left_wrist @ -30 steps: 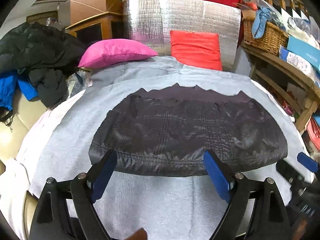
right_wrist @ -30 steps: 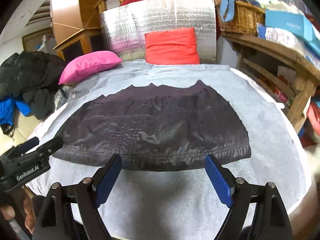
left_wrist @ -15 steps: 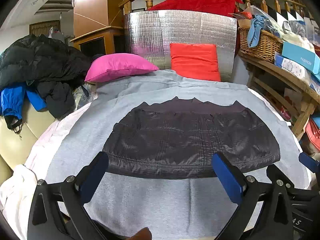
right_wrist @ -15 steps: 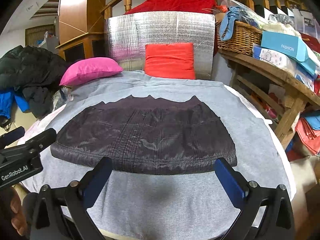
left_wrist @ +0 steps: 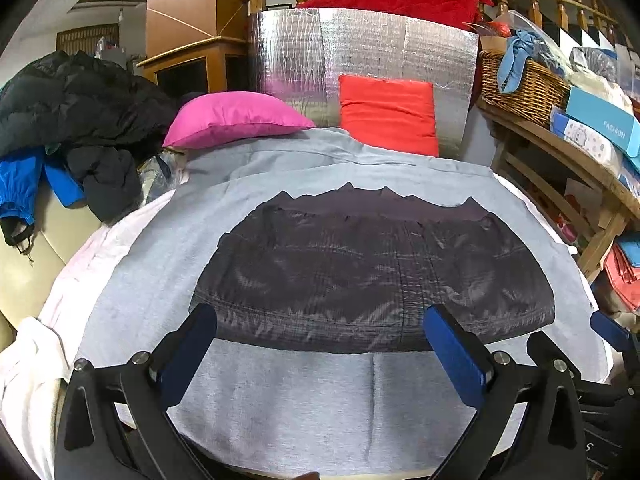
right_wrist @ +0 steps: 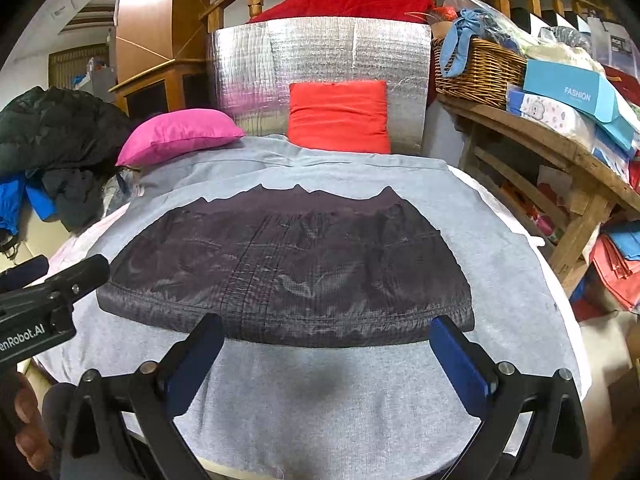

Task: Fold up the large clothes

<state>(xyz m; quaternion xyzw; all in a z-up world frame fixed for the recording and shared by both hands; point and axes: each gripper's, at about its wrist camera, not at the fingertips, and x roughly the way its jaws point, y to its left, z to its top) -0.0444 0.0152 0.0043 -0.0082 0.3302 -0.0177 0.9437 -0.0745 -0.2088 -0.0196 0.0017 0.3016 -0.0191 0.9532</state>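
Note:
A dark purple-grey padded garment [left_wrist: 372, 268] lies flat on a grey cloth [left_wrist: 280, 392] that covers the table; it also shows in the right wrist view [right_wrist: 288, 272]. My left gripper [left_wrist: 320, 340] is open and empty, held above the cloth just short of the garment's near hem. My right gripper [right_wrist: 320, 344] is open and empty at the same hem, further right. The left gripper's body shows at the left edge of the right wrist view [right_wrist: 48, 304].
A pink pillow [left_wrist: 236, 118] and a red cushion [left_wrist: 388, 114] lean against a silver foil panel [left_wrist: 360, 48] at the back. Dark jackets [left_wrist: 76, 96] are piled at the left. A wooden shelf [right_wrist: 560, 156] with a wicker basket [right_wrist: 476, 68] and boxes stands at the right.
Both grippers have pulled back and risen from the garment's near hem, so more grey cloth shows in front. The garment lies as before.

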